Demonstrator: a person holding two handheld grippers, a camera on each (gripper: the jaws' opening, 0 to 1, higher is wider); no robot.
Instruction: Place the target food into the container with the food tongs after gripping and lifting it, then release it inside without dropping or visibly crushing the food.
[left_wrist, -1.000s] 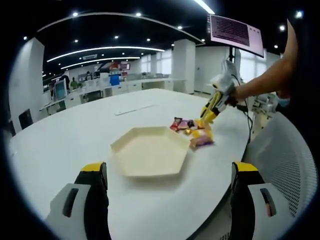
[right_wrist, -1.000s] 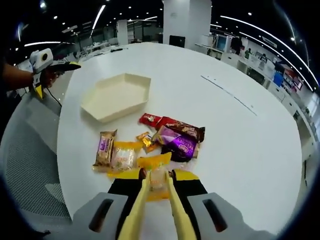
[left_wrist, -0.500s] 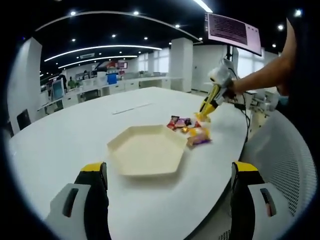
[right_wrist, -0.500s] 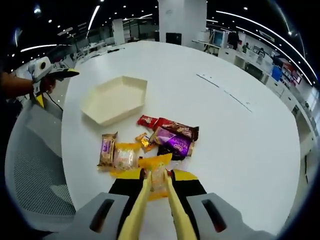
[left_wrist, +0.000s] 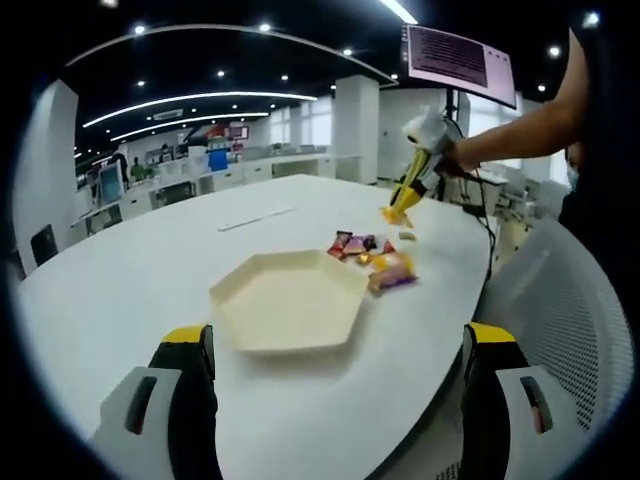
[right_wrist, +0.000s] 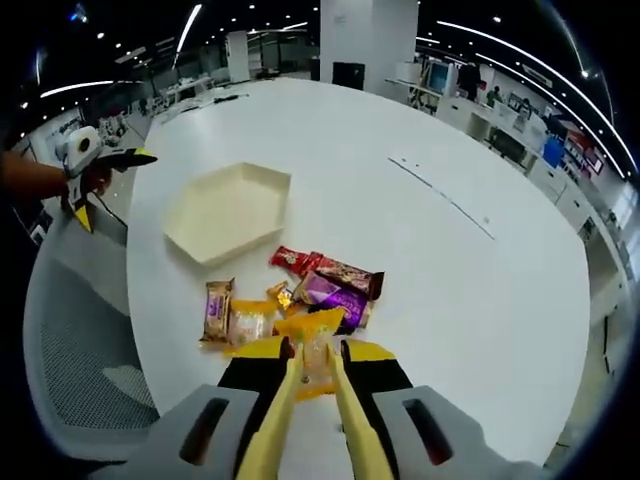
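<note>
My right gripper (right_wrist: 312, 352) is shut on yellow food tongs (right_wrist: 300, 420), and the tongs' tips pinch a yellow snack packet (right_wrist: 314, 345) held up over the white table. Below it lies a loose pile of wrapped snacks (right_wrist: 325, 285): red, brown, purple and yellow ones. A cream hexagonal tray (right_wrist: 225, 215) sits empty beyond the pile, to the left. In the left gripper view the tray (left_wrist: 285, 305) is in the middle, the snacks (left_wrist: 375, 258) lie right of it, and the tongs (left_wrist: 405, 192) hang above them with the packet. My left gripper (left_wrist: 340, 360) stands open near the table's edge.
The round white table (right_wrist: 450, 280) curves away on all sides. A white mesh chair (left_wrist: 560, 300) stands at its edge beside the person's arm (left_wrist: 520, 135). A monitor (left_wrist: 460, 60) hangs behind. The left gripper (right_wrist: 90, 160) shows at the far left of the right gripper view.
The right gripper has risen with the tongs and the yellow packet, so the pile and tray look smaller. The left gripper has stayed in place, open.
</note>
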